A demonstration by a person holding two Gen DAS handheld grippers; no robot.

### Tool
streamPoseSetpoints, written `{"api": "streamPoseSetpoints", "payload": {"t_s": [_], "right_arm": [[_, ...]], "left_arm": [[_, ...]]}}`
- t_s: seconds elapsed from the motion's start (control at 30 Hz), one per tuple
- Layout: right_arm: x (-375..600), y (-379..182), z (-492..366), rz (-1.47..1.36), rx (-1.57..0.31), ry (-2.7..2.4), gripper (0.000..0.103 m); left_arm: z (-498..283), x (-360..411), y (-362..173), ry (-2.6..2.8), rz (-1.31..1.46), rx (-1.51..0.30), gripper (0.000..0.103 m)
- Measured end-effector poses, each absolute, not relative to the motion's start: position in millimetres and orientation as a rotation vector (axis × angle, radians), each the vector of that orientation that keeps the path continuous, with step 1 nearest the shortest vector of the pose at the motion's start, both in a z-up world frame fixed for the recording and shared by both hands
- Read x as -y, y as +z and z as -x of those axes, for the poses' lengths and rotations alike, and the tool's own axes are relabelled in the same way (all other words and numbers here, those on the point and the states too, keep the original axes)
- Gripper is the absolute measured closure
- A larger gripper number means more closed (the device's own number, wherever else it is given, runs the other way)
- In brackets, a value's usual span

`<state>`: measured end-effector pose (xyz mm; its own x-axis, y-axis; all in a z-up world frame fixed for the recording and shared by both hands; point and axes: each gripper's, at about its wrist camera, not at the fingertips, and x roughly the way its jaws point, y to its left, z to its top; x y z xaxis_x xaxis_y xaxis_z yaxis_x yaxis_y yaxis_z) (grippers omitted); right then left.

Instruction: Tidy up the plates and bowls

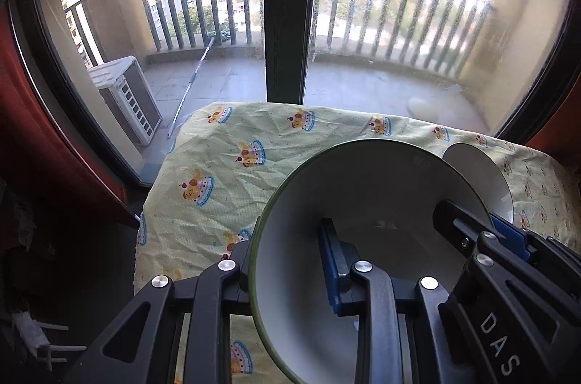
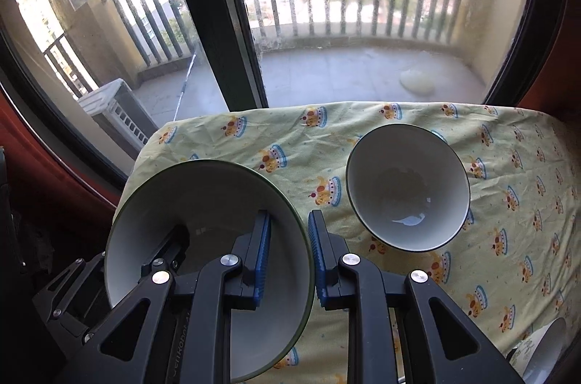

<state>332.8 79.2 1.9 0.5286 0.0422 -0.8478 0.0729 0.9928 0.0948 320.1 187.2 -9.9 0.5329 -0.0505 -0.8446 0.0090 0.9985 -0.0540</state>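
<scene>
A large white bowl with a green rim (image 1: 366, 202) is held between both grippers above the yellow cartoon tablecloth (image 1: 232, 173). My left gripper (image 1: 287, 260) is shut on its left rim, one finger inside and one outside. My right gripper (image 2: 288, 238) is shut on the same bowl's (image 2: 203, 202) right rim; in the left wrist view it shows at the right (image 1: 486, 235). A smaller white bowl with a dark rim (image 2: 406, 188) sits upright on the cloth to the right, also seen in the left wrist view (image 1: 479, 177).
A patterned bowl (image 2: 541, 347) shows at the near right corner of the table. A window with a dark centre frame (image 1: 287, 6) stands right behind the table's far edge. Red curtains (image 1: 32, 129) hang on the left.
</scene>
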Motion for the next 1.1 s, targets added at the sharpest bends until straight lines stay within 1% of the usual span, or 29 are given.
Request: {"api": "streamPoseSetpoints", "payload": {"t_s": [0.4, 1.1], "right_arm": [[-23, 32, -278, -0.135, -0.97, 0.014, 0.078], [112, 44, -201, -0.09, -0.974, 0.008, 0.078]], "left_arm": [[-270, -131, 18, -0.011, 0.024, -0.978, 0.077], [-198, 2, 25, -0.033, 0.034, -1.003, 0.077]]}}
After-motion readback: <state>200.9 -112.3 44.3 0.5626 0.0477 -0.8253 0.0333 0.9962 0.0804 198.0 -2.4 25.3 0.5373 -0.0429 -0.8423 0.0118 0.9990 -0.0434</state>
